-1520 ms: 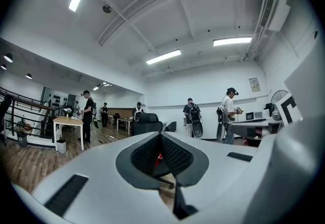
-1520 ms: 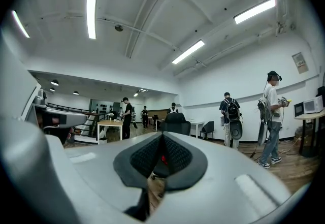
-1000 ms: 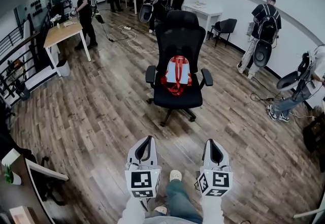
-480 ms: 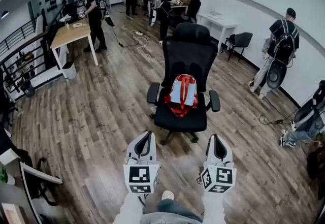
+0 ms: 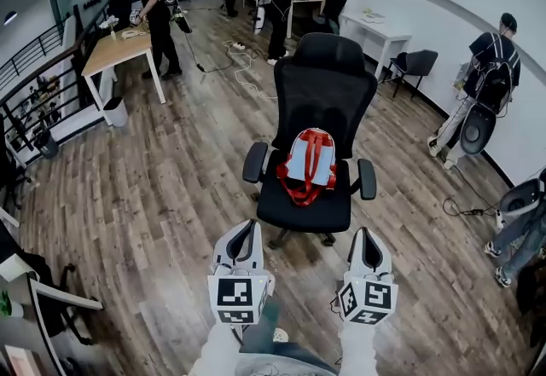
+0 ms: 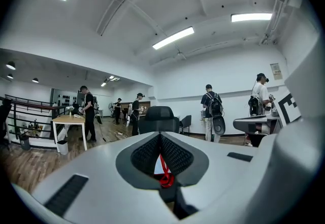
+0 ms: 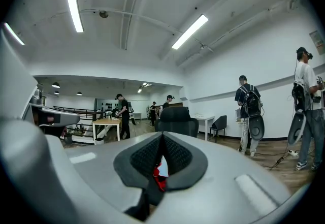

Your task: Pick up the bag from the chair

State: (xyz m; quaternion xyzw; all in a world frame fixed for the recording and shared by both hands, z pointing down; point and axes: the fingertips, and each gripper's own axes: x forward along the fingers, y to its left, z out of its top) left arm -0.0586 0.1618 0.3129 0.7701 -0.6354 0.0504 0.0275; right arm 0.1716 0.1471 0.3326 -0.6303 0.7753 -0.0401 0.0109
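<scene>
On the seat of the black chair (image 5: 328, 89), the bag (image 5: 309, 163) leans upright against the backrest. It is likely soft and light, and the red straps (image 5: 315, 144) offer the surest hold. Its body is pale grey-blue. The left gripper (image 5: 247, 231) and right gripper (image 5: 363, 236) remain short of the chair, jaws together and empty.

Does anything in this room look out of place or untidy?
The chair stands alone mid-room, away from the desks, with a red-strapped bag propped on its seat. Loose cables lie on the floor beyond it. Nothing looks spilled or damaged.
</scene>
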